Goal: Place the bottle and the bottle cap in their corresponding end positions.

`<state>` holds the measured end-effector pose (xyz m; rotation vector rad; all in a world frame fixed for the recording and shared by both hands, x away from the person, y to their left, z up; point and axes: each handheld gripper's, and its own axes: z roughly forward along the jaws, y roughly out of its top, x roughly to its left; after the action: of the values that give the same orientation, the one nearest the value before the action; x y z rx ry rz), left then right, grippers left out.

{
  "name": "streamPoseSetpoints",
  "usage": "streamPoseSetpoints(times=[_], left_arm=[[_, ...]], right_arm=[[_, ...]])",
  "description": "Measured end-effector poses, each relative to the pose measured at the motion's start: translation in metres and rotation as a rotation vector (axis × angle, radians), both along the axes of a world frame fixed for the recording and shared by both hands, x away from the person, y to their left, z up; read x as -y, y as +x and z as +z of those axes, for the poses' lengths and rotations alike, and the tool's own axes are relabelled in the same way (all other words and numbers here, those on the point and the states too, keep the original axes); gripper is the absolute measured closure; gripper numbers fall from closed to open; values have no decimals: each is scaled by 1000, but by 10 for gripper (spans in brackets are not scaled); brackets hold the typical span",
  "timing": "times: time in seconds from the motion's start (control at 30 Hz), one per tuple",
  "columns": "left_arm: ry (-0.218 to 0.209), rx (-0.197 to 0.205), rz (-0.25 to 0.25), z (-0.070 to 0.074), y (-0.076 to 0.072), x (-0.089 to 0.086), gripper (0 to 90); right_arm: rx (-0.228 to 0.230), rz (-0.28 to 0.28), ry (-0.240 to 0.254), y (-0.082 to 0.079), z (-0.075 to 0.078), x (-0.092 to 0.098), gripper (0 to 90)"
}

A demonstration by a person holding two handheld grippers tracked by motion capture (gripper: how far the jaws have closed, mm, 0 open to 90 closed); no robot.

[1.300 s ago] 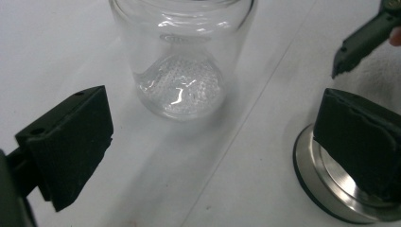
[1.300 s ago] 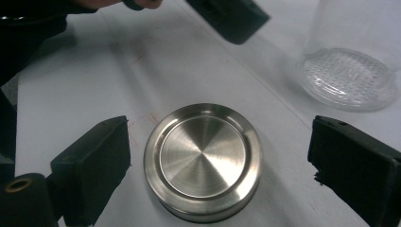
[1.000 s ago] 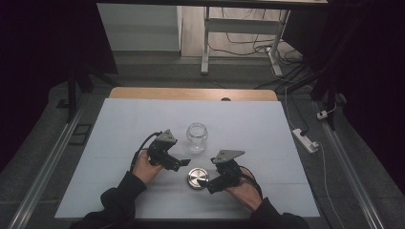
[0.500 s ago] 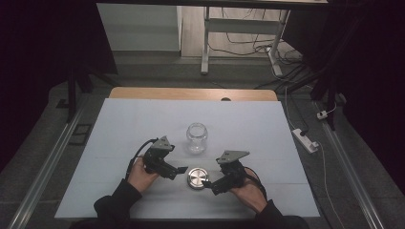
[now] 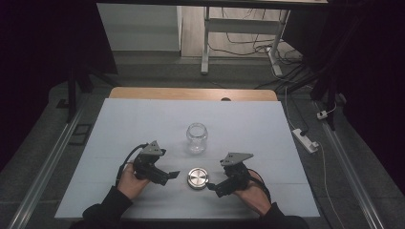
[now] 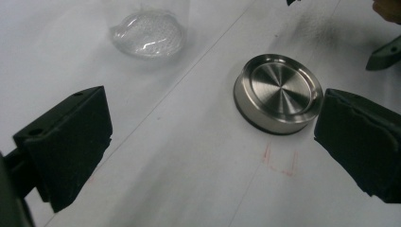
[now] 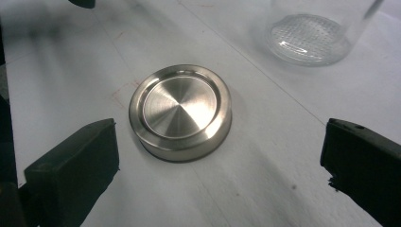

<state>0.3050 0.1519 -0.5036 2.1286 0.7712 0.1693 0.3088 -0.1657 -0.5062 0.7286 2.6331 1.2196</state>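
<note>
A round brushed-metal lid [image 5: 197, 177] lies flat on the white table top [image 5: 119, 124], and a clear, lidless glass jar [image 5: 197, 137] stands upright just behind it. My left gripper [image 5: 168, 176] is to the lid's left, open and pointing at it. My right gripper [image 5: 216, 187] is to the lid's right, also open; its jaws have just been opening and nothing is held between them. In the left gripper view the lid [image 6: 278, 92] lies ahead beside the right jaw, with the jar [image 6: 147, 34] farther off. In the right gripper view the lid [image 7: 180, 111] lies untouched just ahead of the wide-apart jaws, and the jar [image 7: 309, 35] stands beyond.
The table's wooden far edge [image 5: 191, 93] lies behind the white top. A white power strip [image 5: 305, 139] lies on the floor to the right, a metal rail [image 5: 45, 176] runs along the left, and a desk frame with cables [image 5: 239, 38] stands beyond.
My left gripper has drawn back from beside the jar toward the near edge, now level with the lid. The right gripper has stayed nearly in place. Lid and jar have not moved.
</note>
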Motion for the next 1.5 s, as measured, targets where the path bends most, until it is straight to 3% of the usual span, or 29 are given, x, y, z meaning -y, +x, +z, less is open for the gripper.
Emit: streamPoseSetpoints(times=[0.17,0.47,0.93,1.5], left_arm=[[14,-4,9,-2,-6,-6,0],[-6,-3,46,-1,-21,-24,0],[-47,-6,158,-1,-53,-63,0],[-63,-17,279,-7,-95,-103,0]], right_arm=[[-2,-13,3,-1,0,8,0],[8,-57,15,-5,5,30,0],[15,-163,48,-17,13,73,0],[28,-279,61,-33,14,115,0]])
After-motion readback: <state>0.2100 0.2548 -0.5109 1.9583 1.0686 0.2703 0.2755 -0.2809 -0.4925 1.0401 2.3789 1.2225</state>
